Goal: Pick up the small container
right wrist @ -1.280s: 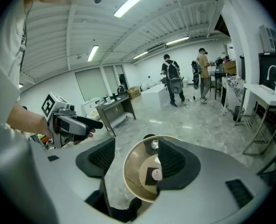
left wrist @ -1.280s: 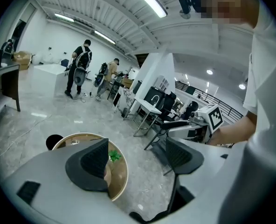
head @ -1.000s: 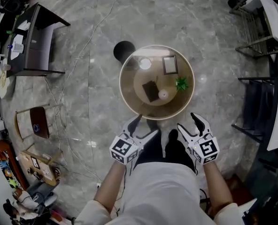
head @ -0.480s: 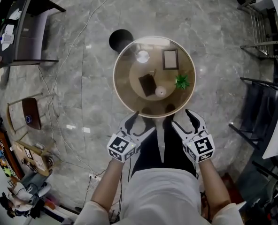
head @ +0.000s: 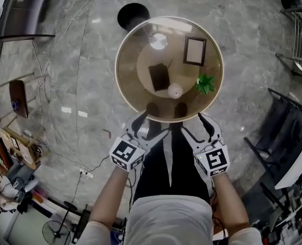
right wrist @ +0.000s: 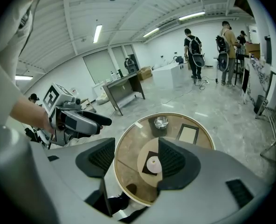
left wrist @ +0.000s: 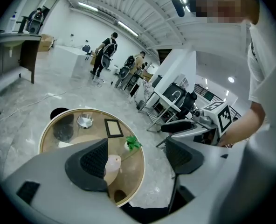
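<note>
**Inspector 1:** Containers first. What do we record?

**Inspector 2:** We record 2 on the round glass surface [head: 128, 80]. The small container [head: 175, 91], pale and round, stands near the middle, at the near right corner of a dark mat [head: 159, 77]. Its top looks closed, and we cannot tell what it holds. A metal bowl [head: 158, 41] sits toward the far rim, where glare hides its inside.

**Inspector 1:** Other items?

**Inspector 2:** A picture frame [head: 195, 51] lies flat at the far right. A green plant [head: 205, 83] stands near the small container, on its right. Its pot is too small for us to make out.

**Inspector 1:** State of the tools?

**Inspector 2:** The left tool [head: 152, 127] and the right tool [head: 193, 124] both stand wide, with nothing between the pads. We place both at the near rim, apart from the small container.

**Inspector 1:** Obstructions?

**Inspector 2:** In the left gripper view, 1 pad covers part of the small container. In the right gripper view, 1 pad covers part of the dark mat. We also note 2 dark shapes [head: 153, 108] under the glass at the near rim, and we cannot identify them.
</note>
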`<state>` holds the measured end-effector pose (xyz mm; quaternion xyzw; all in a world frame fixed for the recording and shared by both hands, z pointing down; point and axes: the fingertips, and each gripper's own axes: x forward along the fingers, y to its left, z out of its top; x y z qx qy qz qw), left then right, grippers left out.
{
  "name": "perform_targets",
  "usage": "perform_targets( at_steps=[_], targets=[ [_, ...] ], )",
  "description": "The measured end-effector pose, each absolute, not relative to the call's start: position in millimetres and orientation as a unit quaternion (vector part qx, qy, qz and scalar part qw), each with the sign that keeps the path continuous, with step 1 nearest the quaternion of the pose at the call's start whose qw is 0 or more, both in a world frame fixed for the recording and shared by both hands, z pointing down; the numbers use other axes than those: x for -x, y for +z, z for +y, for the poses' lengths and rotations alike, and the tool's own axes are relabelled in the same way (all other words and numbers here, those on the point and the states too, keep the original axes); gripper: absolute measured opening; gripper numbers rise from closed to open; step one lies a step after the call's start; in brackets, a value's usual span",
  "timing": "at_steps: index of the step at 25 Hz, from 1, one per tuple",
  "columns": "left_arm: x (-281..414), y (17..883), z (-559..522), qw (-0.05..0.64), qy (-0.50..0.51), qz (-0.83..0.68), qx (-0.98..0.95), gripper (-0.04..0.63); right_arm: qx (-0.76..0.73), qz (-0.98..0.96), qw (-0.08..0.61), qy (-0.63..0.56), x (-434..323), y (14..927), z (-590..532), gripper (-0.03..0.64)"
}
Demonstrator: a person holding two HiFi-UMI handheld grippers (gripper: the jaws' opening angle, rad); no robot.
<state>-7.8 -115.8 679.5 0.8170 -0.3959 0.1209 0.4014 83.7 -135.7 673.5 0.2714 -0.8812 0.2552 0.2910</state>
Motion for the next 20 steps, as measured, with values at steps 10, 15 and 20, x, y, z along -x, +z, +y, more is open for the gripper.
perform_targets(
  at_steps=[10,15,20],
  targets=[
    [-5.8,763.4,-116.2,0.417,0.129,-0.398,-0.807,0.393,-0.253,-0.883,0.293,0.265,-88.6,760.5,-143.5,0.304],
    [-6.5,796.2,-116.8,0.419,0.138,-0.395,-0.805,0.392,-0.229,-0.889,0.303,0.255,-73.8,794.9,-143.0,0.304],
    [-18.3,831.6,-122.6,0.421,0.134,-0.392,-0.807,0.393,-0.224,-0.893,0.298,0.251,-70.9,832.7,-146.7,0.304]
  ],
)
